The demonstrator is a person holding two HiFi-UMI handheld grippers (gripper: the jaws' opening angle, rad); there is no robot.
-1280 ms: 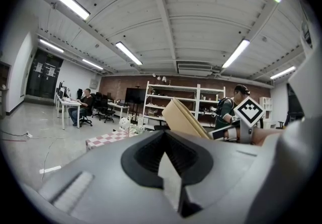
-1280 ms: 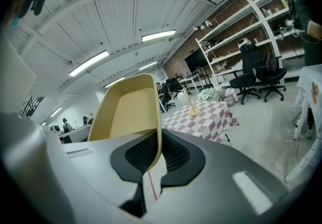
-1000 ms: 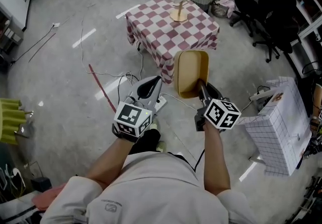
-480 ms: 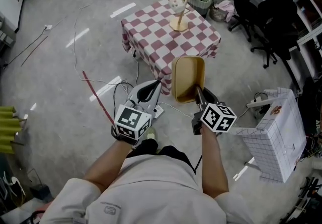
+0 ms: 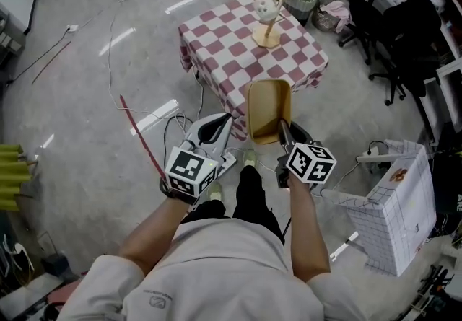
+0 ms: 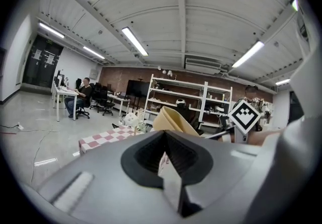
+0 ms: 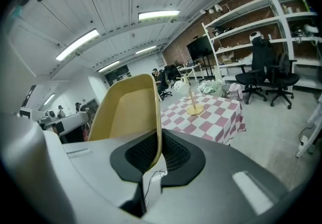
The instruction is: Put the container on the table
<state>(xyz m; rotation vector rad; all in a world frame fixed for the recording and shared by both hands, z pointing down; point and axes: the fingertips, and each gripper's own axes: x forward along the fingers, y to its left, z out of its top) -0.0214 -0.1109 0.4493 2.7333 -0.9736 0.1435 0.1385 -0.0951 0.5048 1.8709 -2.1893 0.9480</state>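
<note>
Right hand-held gripper (image 5: 283,133): pinches the container (image 5: 268,107) by its rim so I can carry it
Left hand-held gripper (image 5: 219,123): closed, holding nothing, not needed
Counter (image 5: 216,42): ahead, my drop spot

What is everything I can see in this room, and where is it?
Table: one, red-and-white checked cloth, on the floor ahead.
Stand: one, wooden, holding a pale cup, on the table.
Container: one, tan, in the air short of the table.
Chairs: at least two, black, far right.
Box: one, white with grid lines, on the floor at right.
Strip: one, red, on the floor at left.
Left gripper: one, grey, fingers together, empty.
Right gripper: one, grey, fingers clamped on the container's wall.
</note>
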